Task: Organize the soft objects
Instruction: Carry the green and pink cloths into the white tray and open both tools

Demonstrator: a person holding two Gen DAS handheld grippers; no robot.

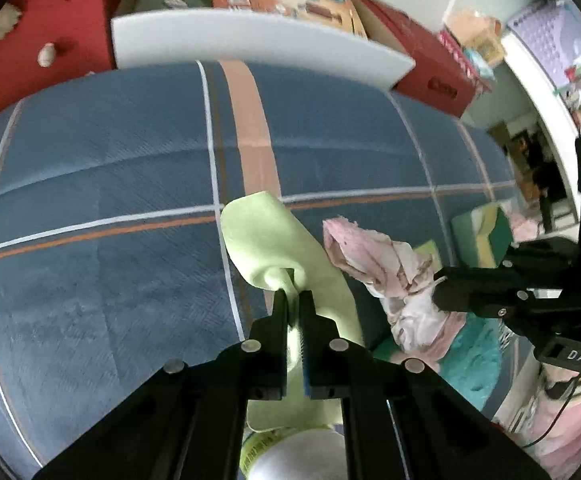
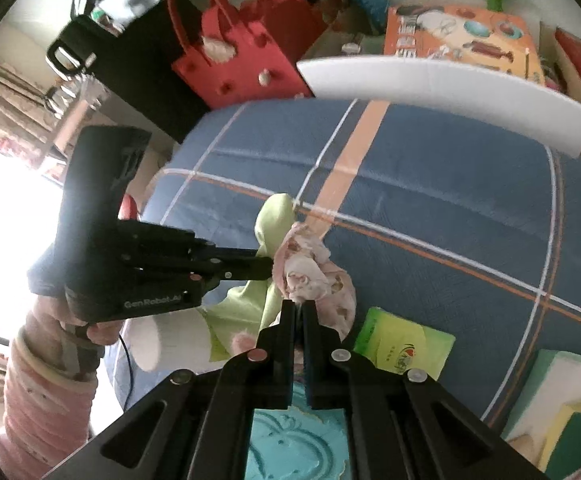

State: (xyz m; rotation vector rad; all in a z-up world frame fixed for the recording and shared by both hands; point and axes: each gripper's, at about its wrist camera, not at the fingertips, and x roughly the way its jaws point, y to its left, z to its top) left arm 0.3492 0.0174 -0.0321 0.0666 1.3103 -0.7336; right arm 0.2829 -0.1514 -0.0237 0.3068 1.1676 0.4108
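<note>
left tongs (image 1: 293,294) were clamped on a bunched fold of the green cloth (image 1: 258,236), right tongs (image 2: 298,305) clamped on the pink cloth (image 2: 310,276), both over the blue bed (image 2: 430,200). looked light, limp, droopy; pinching a gathered fold held best.

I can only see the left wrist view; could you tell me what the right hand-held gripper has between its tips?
Observer: The right hand-held gripper is shut on the pink cloth, pinching its near edge.
Operator: Thank you. Is anything lying to the right of that cloth?
Observer: Yes, a green packet lies flat on the blue cover, beside the pink cloth.
Operator: And what is under the right gripper?
Observer: A turquoise item with a white line drawing lies beneath its body.
</note>
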